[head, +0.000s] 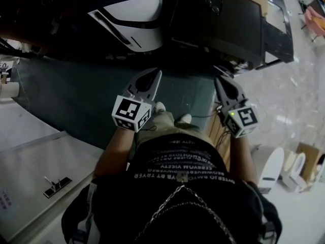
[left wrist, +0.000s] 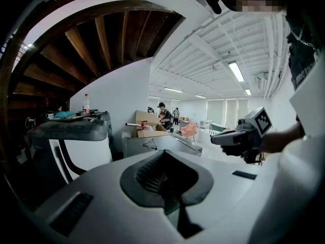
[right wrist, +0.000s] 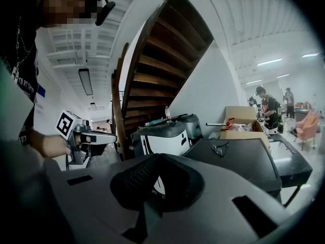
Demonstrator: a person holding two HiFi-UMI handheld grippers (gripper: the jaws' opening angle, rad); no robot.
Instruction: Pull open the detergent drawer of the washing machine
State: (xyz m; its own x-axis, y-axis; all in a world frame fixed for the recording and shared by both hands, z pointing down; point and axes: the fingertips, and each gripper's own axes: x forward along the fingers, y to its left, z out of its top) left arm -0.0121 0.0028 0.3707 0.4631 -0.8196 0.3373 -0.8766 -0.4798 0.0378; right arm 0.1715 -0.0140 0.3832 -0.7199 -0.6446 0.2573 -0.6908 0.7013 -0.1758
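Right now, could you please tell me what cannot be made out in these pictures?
The detergent drawer: head view shows the washing machine dark and cut by the top edge.
Its front, right gripper view: lower part behind the right tongs.
The bottle, left gripper view: label too small to read.

Head view is dim, nearly black along its top edge; both gripper views bend fisheye-style with dark corners, ceiling strip lights glare, the near left gripper looks soft

Two tongs, one white machine, one cardboard box, one pair of glasses.
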